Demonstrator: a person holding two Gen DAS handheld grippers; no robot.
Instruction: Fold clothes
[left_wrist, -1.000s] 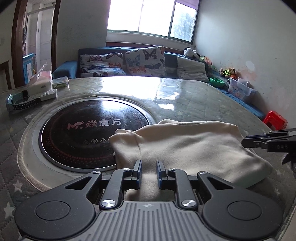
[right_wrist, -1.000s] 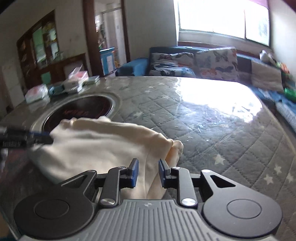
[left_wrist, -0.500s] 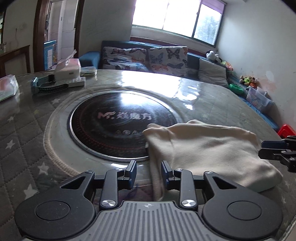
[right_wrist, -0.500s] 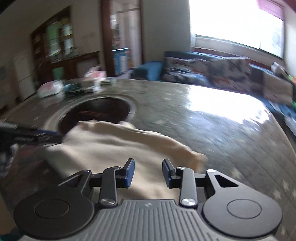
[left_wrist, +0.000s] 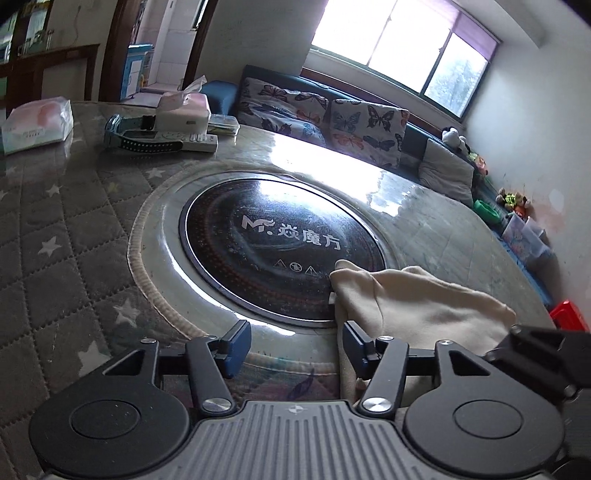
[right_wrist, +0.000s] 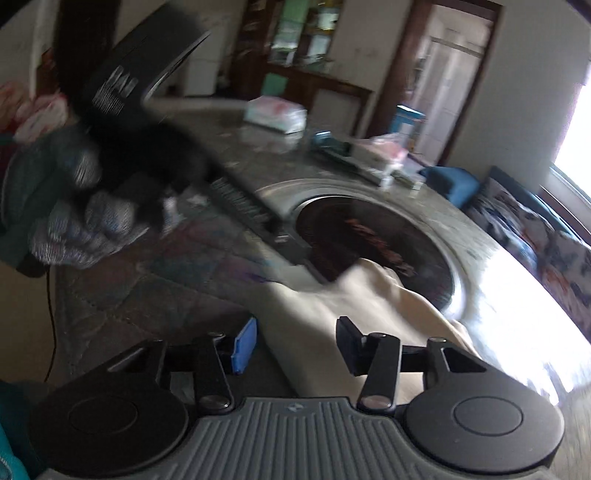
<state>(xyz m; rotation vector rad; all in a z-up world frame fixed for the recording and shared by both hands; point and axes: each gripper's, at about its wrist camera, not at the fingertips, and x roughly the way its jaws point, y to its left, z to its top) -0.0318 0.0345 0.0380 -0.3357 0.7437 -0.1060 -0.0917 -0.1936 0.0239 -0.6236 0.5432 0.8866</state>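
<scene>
Gaping now, both tools, left (left_wrist: 296, 347) and right (right_wrist: 295, 343), apparently off folded cream garment (left_wrist: 417, 299).

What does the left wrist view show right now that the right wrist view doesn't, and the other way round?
Only the left wrist view shows the window, the butterfly cushions sharply, the red stool and the logo on the black round cooktop.

Only the right wrist view, which is motion-blurred, shows a heap of other clothes at the table's near edge and a wooden cabinet.

Both show the cream garment lying folded beside the cooktop, the tissue packs, and open jaws on the left gripper and right gripper.
</scene>
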